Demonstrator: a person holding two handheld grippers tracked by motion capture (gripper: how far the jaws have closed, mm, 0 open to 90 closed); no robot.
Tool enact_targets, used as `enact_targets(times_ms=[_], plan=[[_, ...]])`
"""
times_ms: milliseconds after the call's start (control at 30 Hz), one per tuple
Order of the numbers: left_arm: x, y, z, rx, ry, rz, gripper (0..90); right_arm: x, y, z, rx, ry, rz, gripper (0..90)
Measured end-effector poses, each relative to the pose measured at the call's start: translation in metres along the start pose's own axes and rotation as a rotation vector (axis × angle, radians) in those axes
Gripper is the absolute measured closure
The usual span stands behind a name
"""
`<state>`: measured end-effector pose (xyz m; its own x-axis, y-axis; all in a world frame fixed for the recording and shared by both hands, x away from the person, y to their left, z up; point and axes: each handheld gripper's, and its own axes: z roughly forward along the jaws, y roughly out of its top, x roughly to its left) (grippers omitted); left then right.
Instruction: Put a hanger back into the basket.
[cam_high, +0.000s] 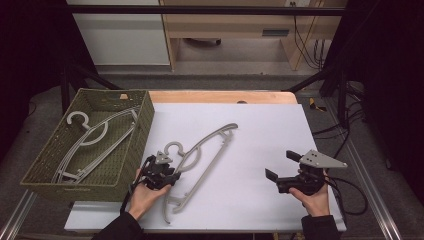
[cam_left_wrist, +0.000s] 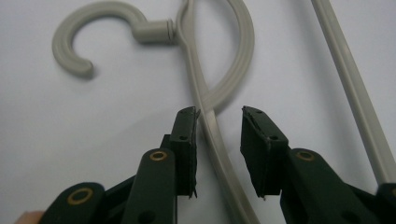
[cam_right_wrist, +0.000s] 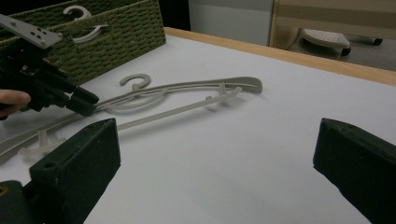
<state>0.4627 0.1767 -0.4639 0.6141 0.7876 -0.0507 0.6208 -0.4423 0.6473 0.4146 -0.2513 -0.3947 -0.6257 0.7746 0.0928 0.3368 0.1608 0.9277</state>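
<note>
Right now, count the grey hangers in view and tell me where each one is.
2. One hanger lies on the white table top, at the left gripper. The other hanger lies in the green woven basket; more may hide beneath it.

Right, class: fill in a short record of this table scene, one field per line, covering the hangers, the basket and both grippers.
Hanger on table: grey plastic hanger lying flat on the white mat
Basket: green woven basket at the table's left edge, another grey hanger inside
Left gripper: left gripper, fingers either side of the hanger's arm below the hook, a gap showing
Right gripper: right gripper held apart at the right, fingers wide, nothing between them
</note>
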Motion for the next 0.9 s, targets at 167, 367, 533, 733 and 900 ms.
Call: enact_targets(times_ms=[167,367,533,733,900], plan=[[-0.001,-0.006,-0.001,0.022,0.003,-0.018,64.3,0.000,0.000,0.000,-0.003,-0.002,0.001,0.9],[-0.007,-0.004,0.000,0.045,0.062,0.010,72.3,0.000,0.000,0.000,0.001,0.001,0.000,1.0],[-0.004,-0.001,0.000,0.052,0.054,-0.007,73.9,0.001,0.000,0.001,0.003,0.001,-0.001,1.0],[0.006,0.000,-0.001,0.049,0.045,-0.004,81.5,0.001,0.000,0.001,0.004,0.001,-0.003,1.0],[0.003,0.004,0.000,0.084,0.060,0.046,80.1,0.001,0.000,0.001,0.004,0.000,-0.002,1.0]])
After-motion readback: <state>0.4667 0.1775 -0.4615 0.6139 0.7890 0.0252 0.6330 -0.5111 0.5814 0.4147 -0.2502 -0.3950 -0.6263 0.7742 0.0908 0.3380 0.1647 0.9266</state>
